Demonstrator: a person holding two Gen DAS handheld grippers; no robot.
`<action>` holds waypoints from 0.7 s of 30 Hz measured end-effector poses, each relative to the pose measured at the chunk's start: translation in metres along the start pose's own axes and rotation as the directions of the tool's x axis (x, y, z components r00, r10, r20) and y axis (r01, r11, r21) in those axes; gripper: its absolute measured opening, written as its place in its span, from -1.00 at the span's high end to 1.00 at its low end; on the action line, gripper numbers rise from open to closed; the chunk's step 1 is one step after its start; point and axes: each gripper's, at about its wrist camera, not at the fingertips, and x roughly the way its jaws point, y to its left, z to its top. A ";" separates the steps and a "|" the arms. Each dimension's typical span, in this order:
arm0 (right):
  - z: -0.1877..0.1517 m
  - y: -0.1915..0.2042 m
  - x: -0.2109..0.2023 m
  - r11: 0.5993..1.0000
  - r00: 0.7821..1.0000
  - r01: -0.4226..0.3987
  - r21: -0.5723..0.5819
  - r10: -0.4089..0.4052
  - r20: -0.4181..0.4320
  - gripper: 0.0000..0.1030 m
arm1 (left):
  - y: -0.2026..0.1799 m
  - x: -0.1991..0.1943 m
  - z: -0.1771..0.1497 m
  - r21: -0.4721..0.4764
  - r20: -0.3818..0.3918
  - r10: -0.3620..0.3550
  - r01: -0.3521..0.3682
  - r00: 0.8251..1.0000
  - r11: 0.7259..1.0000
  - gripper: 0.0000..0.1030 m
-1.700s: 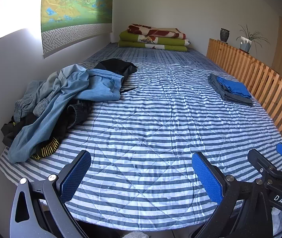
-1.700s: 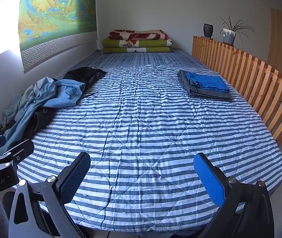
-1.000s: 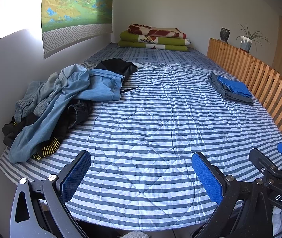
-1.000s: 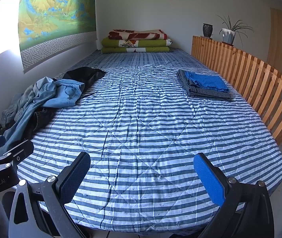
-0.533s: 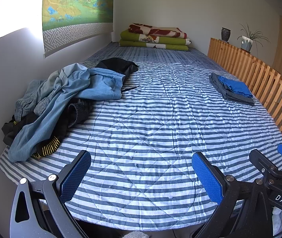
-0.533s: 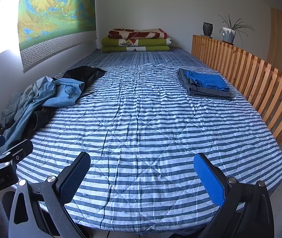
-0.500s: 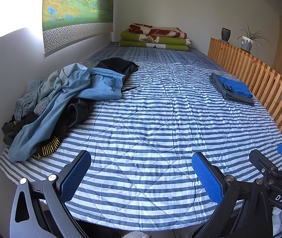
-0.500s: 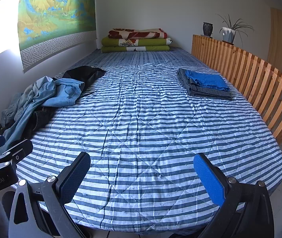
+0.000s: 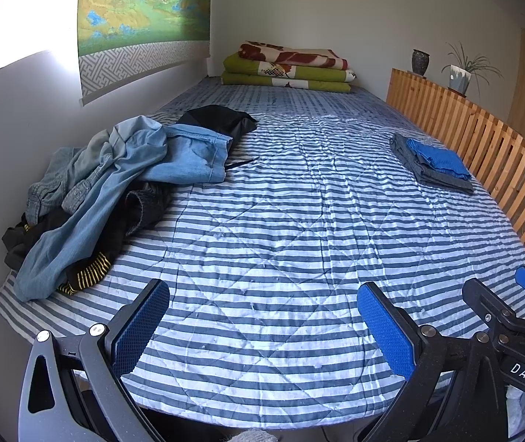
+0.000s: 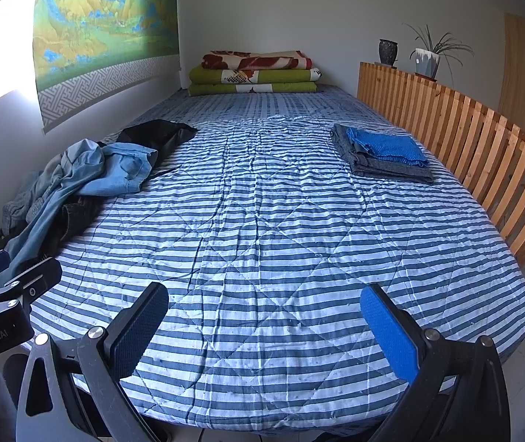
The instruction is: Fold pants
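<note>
A heap of unfolded pants [image 9: 115,184] [image 10: 78,184], light blue denim over dark pieces, lies along the left edge of the striped bed [image 9: 281,239] [image 10: 281,228]. Black pants [image 9: 218,119] [image 10: 155,134] sit behind the heap. Folded grey and blue pants [image 9: 434,165] [image 10: 384,154] are stacked at the right, near the slatted rail. My left gripper [image 9: 262,316] hangs open over the bed's near end, holding nothing. Open and empty too, my right gripper [image 10: 264,316] hovers beside it, right of the left one.
A wooden slatted rail [image 9: 483,147] [image 10: 465,140] runs along the bed's right side, with a vase [image 10: 388,51] and a potted plant [image 10: 428,57] on top. Folded blankets [image 9: 288,68] [image 10: 255,73] lie at the far end. A wall with a landscape hanging [image 10: 104,37] borders the left.
Both grippers stay open. The views barely shift; nothing on the bed has moved.
</note>
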 end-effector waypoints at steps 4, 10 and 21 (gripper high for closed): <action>-0.002 0.001 0.002 1.000 1.000 -0.003 0.000 0.003 -0.003 -0.99 | 0.001 0.000 0.000 -0.004 0.004 0.000 0.000 1.000 1.000 -1.00; -0.002 0.002 0.004 1.000 1.000 -0.003 0.003 0.003 -0.008 -0.99 | 0.001 0.000 -0.001 0.001 0.002 -0.002 0.002 1.000 1.000 -1.00; 0.000 0.007 0.009 1.000 1.000 -0.011 -0.006 0.011 -0.015 -0.99 | 0.006 0.005 0.000 -0.011 0.001 0.005 -0.005 1.000 1.000 -1.00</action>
